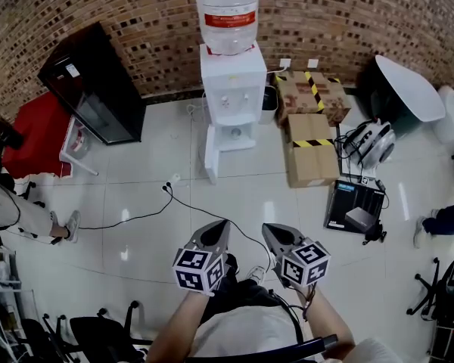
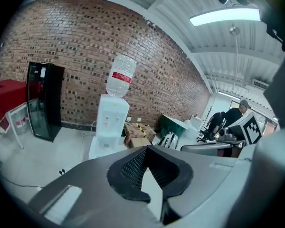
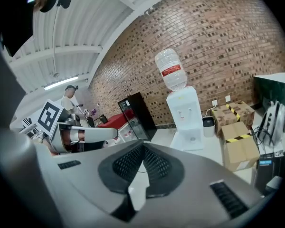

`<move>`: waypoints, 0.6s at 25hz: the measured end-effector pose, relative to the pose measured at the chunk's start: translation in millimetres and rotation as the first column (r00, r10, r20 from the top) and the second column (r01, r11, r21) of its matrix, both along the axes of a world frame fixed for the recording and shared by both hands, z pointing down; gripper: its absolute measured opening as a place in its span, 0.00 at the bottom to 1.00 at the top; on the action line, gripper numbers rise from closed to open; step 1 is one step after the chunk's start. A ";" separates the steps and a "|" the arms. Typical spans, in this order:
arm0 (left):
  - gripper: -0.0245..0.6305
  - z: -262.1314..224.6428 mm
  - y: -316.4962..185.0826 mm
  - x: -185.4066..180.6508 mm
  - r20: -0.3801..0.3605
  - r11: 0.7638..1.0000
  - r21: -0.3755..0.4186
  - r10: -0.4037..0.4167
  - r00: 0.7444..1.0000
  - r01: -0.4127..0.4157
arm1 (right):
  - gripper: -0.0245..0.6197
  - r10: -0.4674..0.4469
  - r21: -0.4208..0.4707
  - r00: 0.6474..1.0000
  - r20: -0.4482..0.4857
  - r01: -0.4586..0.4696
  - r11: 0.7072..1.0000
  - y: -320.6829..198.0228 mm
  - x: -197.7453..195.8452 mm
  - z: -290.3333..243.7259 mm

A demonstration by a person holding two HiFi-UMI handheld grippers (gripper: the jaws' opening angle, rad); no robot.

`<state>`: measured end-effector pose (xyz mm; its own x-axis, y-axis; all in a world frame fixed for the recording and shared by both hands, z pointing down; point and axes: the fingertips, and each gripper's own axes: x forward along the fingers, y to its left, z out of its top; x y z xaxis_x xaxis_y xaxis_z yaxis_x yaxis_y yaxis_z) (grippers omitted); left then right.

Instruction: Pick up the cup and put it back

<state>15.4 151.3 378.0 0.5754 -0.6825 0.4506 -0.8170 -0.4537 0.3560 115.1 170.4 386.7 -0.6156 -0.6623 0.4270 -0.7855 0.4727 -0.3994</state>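
Observation:
A white water dispenser (image 1: 231, 100) with a clear bottle on top stands against the brick wall, straight ahead of both grippers; it also shows as the dispenser (image 2: 109, 125) and the dispenser (image 3: 185, 120). I cannot make out a cup in any view. My left gripper (image 1: 218, 229) and right gripper (image 1: 272, 233) are held side by side over the white floor, well short of the dispenser and pointing toward it. In the gripper views the left gripper (image 2: 146, 148) and the right gripper (image 3: 142, 146) have their jaw tips meeting with nothing between them.
A black cabinet (image 1: 94, 85) and a red table (image 1: 38, 131) stand at the left. Cardboard boxes (image 1: 310, 138) sit right of the dispenser, with a black box (image 1: 356, 206) nearer. A black cable (image 1: 136, 218) crosses the floor. A person's leg (image 1: 23, 214) is at far left.

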 end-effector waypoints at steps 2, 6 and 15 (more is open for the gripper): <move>0.04 10.4 -13.1 -6.8 -0.006 1.000 -0.018 -0.010 1.000 0.010 | 0.06 -0.007 -0.023 1.000 0.021 0.008 1.000 -17.5 -4.0 11.3; 0.04 29.2 -48.8 -19.1 -0.040 1.000 -0.024 -0.020 0.999 0.019 | 0.06 0.043 -0.046 0.998 0.046 -0.040 0.998 -64.4 -8.0 31.6; 0.04 86.5 -138.1 -39.7 -0.042 0.998 -0.060 0.029 0.999 -0.031 | 0.24 0.138 -0.016 0.987 -0.085 -0.140 0.990 -181.9 -7.9 102.0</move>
<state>-24.3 13.2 464.5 0.6143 -0.6367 0.4661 -0.7872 -0.4543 0.4170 107.2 -11.5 488.7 -0.4801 -0.7288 0.4882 -0.8738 0.3488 -0.3388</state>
